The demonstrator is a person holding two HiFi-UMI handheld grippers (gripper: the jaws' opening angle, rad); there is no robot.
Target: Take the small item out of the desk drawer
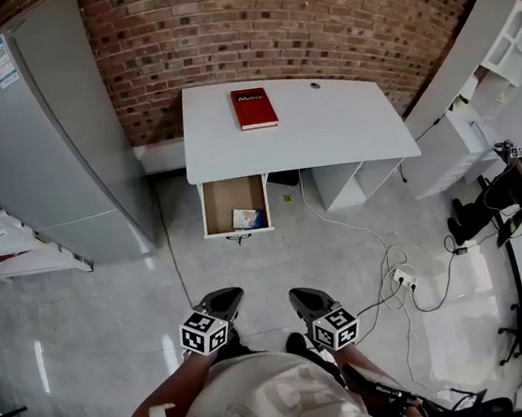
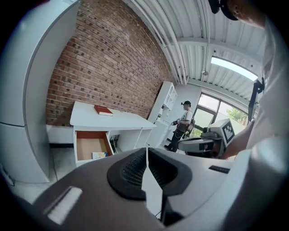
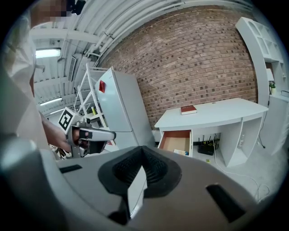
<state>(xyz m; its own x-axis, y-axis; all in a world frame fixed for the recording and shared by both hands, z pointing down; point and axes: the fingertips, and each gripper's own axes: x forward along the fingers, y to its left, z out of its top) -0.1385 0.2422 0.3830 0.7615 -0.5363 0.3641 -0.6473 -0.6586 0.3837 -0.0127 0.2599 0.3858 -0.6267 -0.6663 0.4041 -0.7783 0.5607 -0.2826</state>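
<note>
Both shut tight & empty: left hand-held gripper (image 1: 223, 300), right hand-held gripper (image 1: 306, 297); held low, well back from white rectangular desk (image 1: 327, 129), prob. approach not begun; small blue-white flat item (image 1: 248, 218) lies in front right corner of open wood-lined drawer (image 1: 225, 202), under desk's left front edge.

Office-like lab, brick wall (image 1: 313, 17), white desk (image 1: 327, 129), shelving (image 1: 505, 41)

The person wears a pale off-white shirt (image 1: 266, 402) with faint grey print, and the left gripper (image 1: 225, 297) and right gripper (image 1: 303, 295) are smooth grey shells with black ribbed pads (image 2: 131, 173) (each bears a cube (image 1: 204, 332) of black-and-white square markers).
</note>
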